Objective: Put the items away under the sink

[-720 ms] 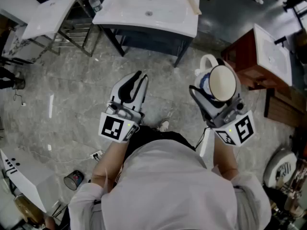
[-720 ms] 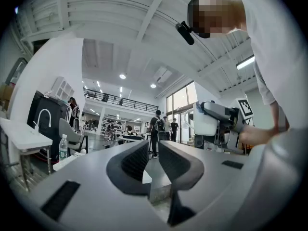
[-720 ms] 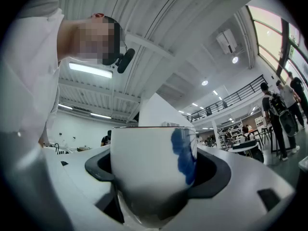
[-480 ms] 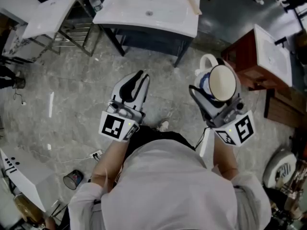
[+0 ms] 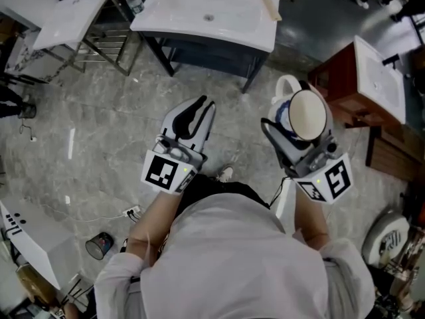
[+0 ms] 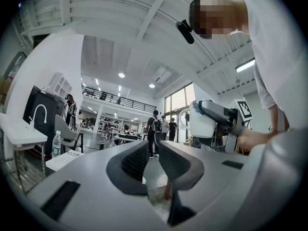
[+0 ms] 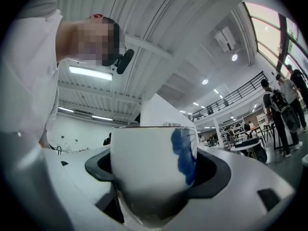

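Observation:
In the head view my right gripper point(image 5: 292, 115) is shut on a white mug point(image 5: 307, 113) with a blue mark, held upright at chest height with its mouth facing up. From the right gripper view the mug point(image 7: 149, 167) fills the space between the black pads point(image 7: 211, 174). My left gripper point(image 5: 191, 115) is to its left, shut, with nothing between its pads point(image 6: 137, 160). The left gripper view also catches the mug point(image 6: 201, 124) off to the right. The white sink point(image 5: 206, 15) on its dark cabinet point(image 5: 199, 52) stands ahead, beyond both grippers; the cabinet's inside is hidden.
A second white basin point(image 5: 66, 18) on a metal frame stands at the far left, with a water bottle point(image 5: 131, 0) beside it. A red-brown cabinet with a basin point(image 5: 372, 78) is at the right. A dark cup point(image 5: 99, 246) and a cable lie on the marble floor.
My left gripper has shifted a little to the right and toward the sink. The right gripper with the mug has kept still.

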